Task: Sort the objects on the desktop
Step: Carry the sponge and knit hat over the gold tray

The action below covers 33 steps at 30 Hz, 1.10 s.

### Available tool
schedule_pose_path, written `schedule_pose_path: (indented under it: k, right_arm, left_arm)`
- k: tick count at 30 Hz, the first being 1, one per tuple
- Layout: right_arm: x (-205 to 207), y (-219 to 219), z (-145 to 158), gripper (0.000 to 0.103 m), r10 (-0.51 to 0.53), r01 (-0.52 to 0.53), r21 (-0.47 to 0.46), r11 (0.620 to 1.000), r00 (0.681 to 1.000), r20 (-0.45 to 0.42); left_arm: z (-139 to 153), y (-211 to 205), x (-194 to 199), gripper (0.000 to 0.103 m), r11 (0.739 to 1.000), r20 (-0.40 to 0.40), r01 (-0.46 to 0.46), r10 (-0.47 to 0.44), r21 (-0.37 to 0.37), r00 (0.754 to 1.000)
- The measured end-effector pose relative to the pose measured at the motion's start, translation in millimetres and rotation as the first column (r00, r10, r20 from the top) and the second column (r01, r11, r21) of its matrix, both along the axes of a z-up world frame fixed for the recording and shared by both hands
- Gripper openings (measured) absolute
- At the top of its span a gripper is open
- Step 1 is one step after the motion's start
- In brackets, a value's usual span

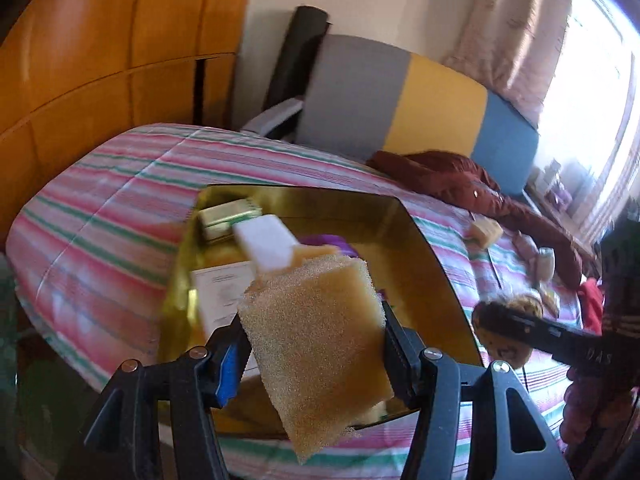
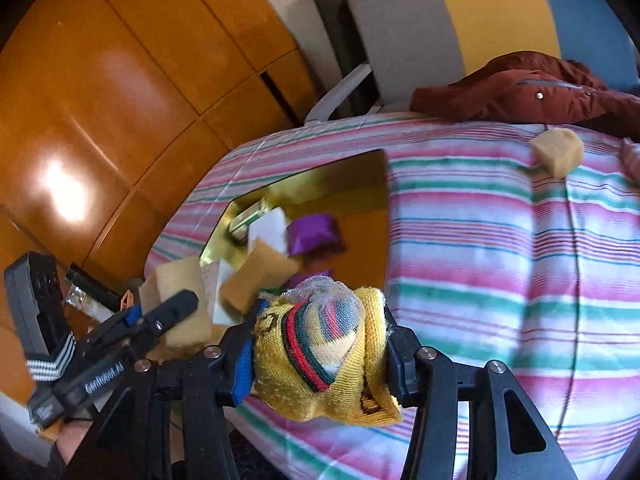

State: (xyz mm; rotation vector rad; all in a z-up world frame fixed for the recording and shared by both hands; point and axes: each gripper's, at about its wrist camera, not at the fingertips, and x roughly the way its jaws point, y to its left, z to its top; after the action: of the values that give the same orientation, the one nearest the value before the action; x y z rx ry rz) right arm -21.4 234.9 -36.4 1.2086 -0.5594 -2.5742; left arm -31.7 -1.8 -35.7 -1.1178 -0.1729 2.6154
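Observation:
My left gripper [image 1: 316, 344] is shut on a tan sponge block [image 1: 316, 340] and holds it above the near part of a gold tray [image 1: 424, 248] on the striped bedspread. The tray holds a white block [image 1: 268, 246], a small tin [image 1: 228, 216], a paper card [image 1: 224, 292] and a purple pouch [image 2: 314, 234]. My right gripper [image 2: 320, 356] is shut on a rolled yellow striped sock [image 2: 324, 356] just right of the tray. The left gripper with its sponge [image 2: 180, 300] shows at the lower left of the right wrist view. Another tan sponge [image 2: 262, 276] lies in the tray.
A loose sponge cube [image 2: 556, 152] lies on the bedspread [image 2: 500, 260] to the far right. A dark red jacket [image 2: 520, 88] lies at the bed's far edge before a grey, yellow and blue headboard [image 1: 400, 100]. Orange wooden cabinets [image 2: 100, 100] stand on the left.

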Motion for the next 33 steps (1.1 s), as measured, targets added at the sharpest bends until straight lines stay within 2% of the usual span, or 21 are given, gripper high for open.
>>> schedule_pose_path:
  k: [5,9,21,33]
  right_arm:
    - [3.8,-22.5,-4.2,0.052,0.038,-0.038,0.044,0.998,0.999,0.006]
    - [0.1,-30.7,-8.0,0.052,0.049,-0.05,0.054,0.997,0.999,0.018]
    - [-22.6,-33.8,2.3,0.054,0.038,-0.038,0.097,0.995,0.999,0.004]
    - [-65.5,-38.8,10.3,0.055,0.014,-0.014,0.113,0.994,1.0,-0.001]
  left_arm:
    - [3.8,-35.9,4.5,0.059,0.998,-0.024,-0.061,0.062,0.015,0.998]
    - [0.6,-50.7,-5.1,0.059,0.995,-0.01,-0.098,0.098,0.031,0.995]
    - [11.0,-30.7,-59.4,0.06,0.998,-0.043,-0.061,0.062,0.023,0.997]
    - [-5.0,-29.0,-109.0,0.061,0.997,0.006,-0.07,0.07,-0.024,0.998]
